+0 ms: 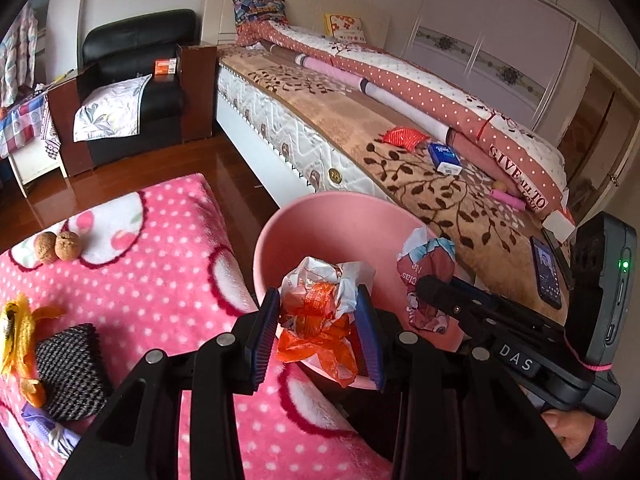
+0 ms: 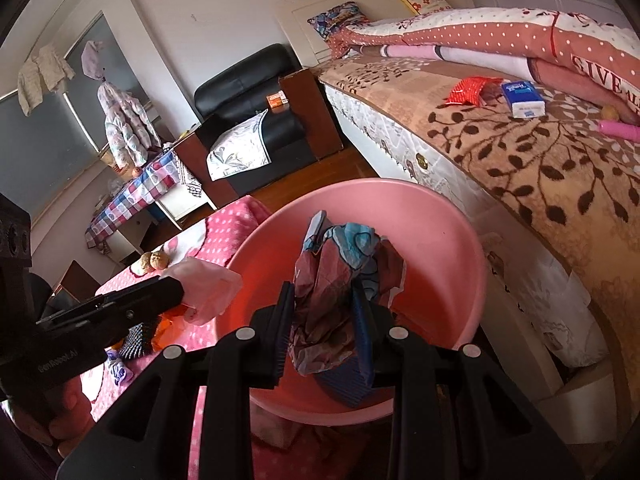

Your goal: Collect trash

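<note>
— While the left gripper (image 1: 316, 320) clamped a crumpled white-and-orange wrapper (image 1: 320, 300), where did it sit?
— Over the pink basin (image 1: 320, 224), long axis upright. The right gripper (image 2: 324, 320) pinched a red-and-blue wrapper (image 2: 340, 280), likewise upright, above that basin beside the bed (image 2: 560, 184).

Two walnuts (image 1: 58, 245) near far edge of pink dotted blanket (image 1: 160, 280). Phone (image 1: 546, 271) at bed's (image 1: 360, 128) near edge. Blue tissue pack (image 1: 444, 158) mid-bed. Black armchair (image 1: 136, 76) beyond.

We look forward and down along each tool, close above the pink basin (image 1: 320, 220). Both our views share the basin (image 2: 440, 240) and the bed (image 1: 400, 148) beyond.
</note>
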Tool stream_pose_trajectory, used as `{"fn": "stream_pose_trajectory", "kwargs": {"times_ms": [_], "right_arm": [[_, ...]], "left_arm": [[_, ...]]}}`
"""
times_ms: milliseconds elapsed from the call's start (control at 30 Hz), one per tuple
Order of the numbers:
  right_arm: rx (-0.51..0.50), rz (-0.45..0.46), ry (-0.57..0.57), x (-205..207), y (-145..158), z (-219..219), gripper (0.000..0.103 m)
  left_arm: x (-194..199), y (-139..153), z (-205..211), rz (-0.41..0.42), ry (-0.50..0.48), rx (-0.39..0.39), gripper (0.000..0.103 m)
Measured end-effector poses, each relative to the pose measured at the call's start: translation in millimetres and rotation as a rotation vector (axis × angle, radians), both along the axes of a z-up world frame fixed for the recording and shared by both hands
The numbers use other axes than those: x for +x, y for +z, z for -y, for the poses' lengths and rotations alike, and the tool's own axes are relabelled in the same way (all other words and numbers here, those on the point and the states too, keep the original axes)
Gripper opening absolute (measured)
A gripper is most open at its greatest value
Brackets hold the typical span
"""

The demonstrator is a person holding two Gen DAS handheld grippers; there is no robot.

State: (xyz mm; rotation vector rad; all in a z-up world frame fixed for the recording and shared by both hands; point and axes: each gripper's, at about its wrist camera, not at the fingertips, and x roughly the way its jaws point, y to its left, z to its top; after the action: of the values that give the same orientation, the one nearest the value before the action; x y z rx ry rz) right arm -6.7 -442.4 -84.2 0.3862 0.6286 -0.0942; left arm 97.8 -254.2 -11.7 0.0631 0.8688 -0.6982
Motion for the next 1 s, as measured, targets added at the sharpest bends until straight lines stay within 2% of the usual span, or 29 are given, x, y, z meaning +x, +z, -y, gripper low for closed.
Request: {"fn": "stream_pose_trajectory", "kwargs": {"times_ms": [300,500,733,1000], "right_arm": [[0.005,-0.016,0.003,2.3,-7.4,-0.1,0.029],[0.004,-0.016,-0.003,1.8,-7.6,0.7,0.029],[0.023,-0.024,-0.021,2.1,-8.7,3.4,0.029],[0.043,-0.036,-0.053,1.3,-10.0,6.8,0.036]], "left_arm": [[-0.5,-5.0,9.1,-0.011,-0.02,0.001,0.041],[-2.2,-3.9,8.5,-0.011,-0.03,-0.013,0.05],[-4.1,-1.8,4.5,-0.012,-0.022,-0.024,0.051],[-7.5,0.0,-2.5,-0.012,-0.016,-0.039,0.051]]}}
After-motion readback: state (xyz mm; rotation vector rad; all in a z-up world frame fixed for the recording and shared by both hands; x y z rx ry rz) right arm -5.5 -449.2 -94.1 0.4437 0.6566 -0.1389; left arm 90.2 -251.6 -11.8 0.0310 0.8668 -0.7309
